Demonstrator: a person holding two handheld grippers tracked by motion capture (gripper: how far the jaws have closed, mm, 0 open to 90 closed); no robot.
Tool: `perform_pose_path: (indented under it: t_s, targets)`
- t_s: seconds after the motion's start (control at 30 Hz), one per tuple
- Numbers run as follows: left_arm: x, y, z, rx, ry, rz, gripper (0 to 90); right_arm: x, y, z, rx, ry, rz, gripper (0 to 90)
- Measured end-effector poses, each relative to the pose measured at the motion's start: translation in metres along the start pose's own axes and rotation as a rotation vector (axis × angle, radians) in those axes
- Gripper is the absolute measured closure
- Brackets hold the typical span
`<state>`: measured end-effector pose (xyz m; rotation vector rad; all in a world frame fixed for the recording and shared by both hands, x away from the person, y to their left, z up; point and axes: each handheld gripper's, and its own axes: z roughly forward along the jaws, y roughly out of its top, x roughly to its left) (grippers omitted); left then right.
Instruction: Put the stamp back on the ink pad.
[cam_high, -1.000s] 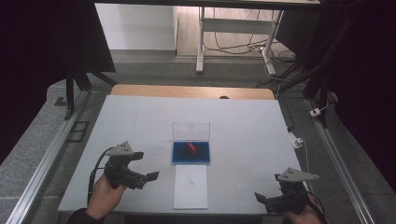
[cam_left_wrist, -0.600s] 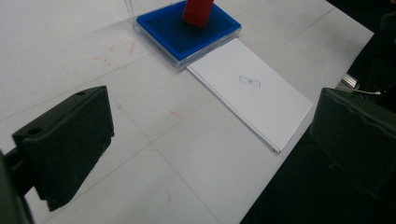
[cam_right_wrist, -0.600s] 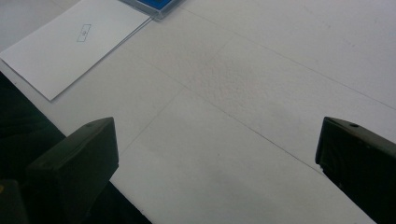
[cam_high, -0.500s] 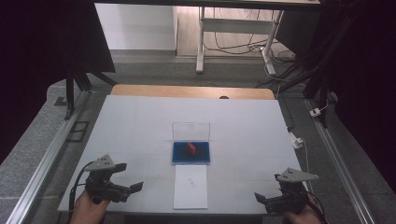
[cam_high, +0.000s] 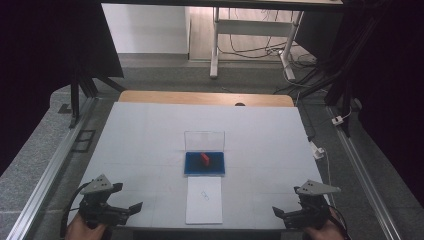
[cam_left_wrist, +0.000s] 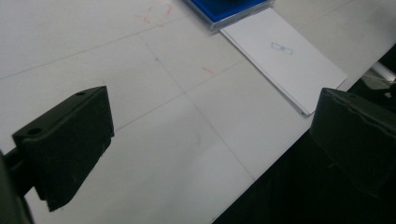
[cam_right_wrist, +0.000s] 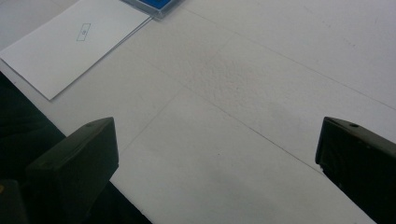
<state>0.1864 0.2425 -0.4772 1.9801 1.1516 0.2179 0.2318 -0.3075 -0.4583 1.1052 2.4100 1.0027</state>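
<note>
A blue tray (cam_high: 190, 164) with a clear lid standing up behind it lies at the table's middle, and a small red piece (cam_high: 205, 158) rests in it. A white card (cam_high: 204, 200) with a small printed mark lies just in front of the tray. My left gripper (cam_high: 132, 208) hovers at the near left edge, open and empty. At the near right edge my right gripper (cam_high: 278, 214) is open and empty too. The card (cam_left_wrist: 286, 57) and a corner of the blue tray (cam_left_wrist: 229, 10) appear in the left gripper view. The card (cam_right_wrist: 70, 42) also lies ahead in the right gripper view.
The white table (cam_high: 140, 135) has a wooden strip (cam_high: 205, 98) along its far edge and metal rails (cam_high: 45, 180) on both sides. A white plug and cable (cam_high: 318, 151) lie off the right edge. Beyond the table stands a white frame (cam_high: 250, 30).
My left gripper has drawn back toward the near left edge and lower. The right gripper has stayed in place.
</note>
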Motion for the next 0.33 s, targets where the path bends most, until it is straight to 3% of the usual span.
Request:
perform_pose_path:
  t_s: [0.13, 0.33]
  targets:
    - [-0.0022, -0.0018, -0.0007, 0.016, 0.042, 0.003, 0.0, 0.0007, 0.0003, 0.0002, 0.000, -0.002, -0.004, 0.0]
    - [-0.0034, -0.0005, 0.0015, 0.031, 0.049, 0.011, 0.0, 0.0006, 0.0000, 0.0011, 0.007, -0.006, -0.009, 0.0]
